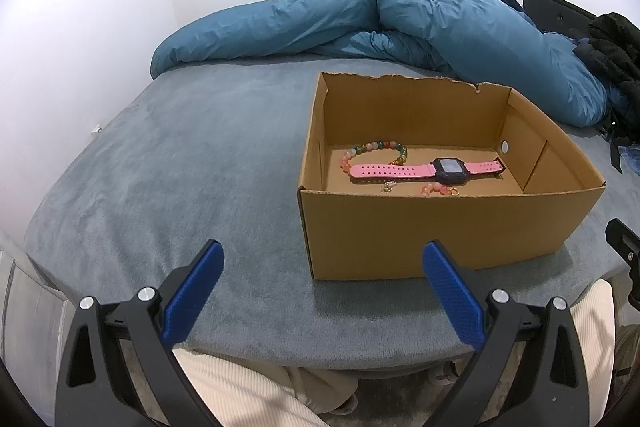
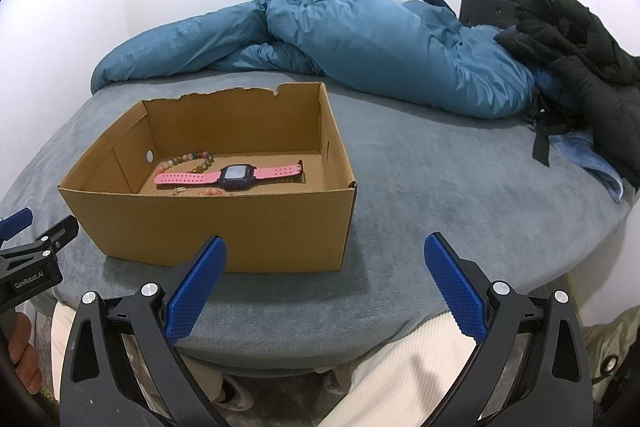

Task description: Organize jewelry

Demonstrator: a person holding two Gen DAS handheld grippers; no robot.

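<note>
Both of your tools sit low at the near edge of the bed, and neither carries anything: the left hand-held gripper has its blue pads spread wide, and the right hand-held gripper is spread just as wide. The jewelry already lies on the floor of the cardboard box: a pink watch stretched flat, a beaded bracelet curled behind its strap, and, close to the near wall, a small metal piece and what looks like a second short bead string. No jewelry shows on the bedcover, so the work seems close to finished or due for tidying inside the box. If you reach in, come over the near wall from above rather than through it, and keep your pads level. The small piece near the wall is half hidden, so go slowly there. Take the watch across its strap, not the face, and steady the box with your other tool, as soft bedding may let it slide.
</note>
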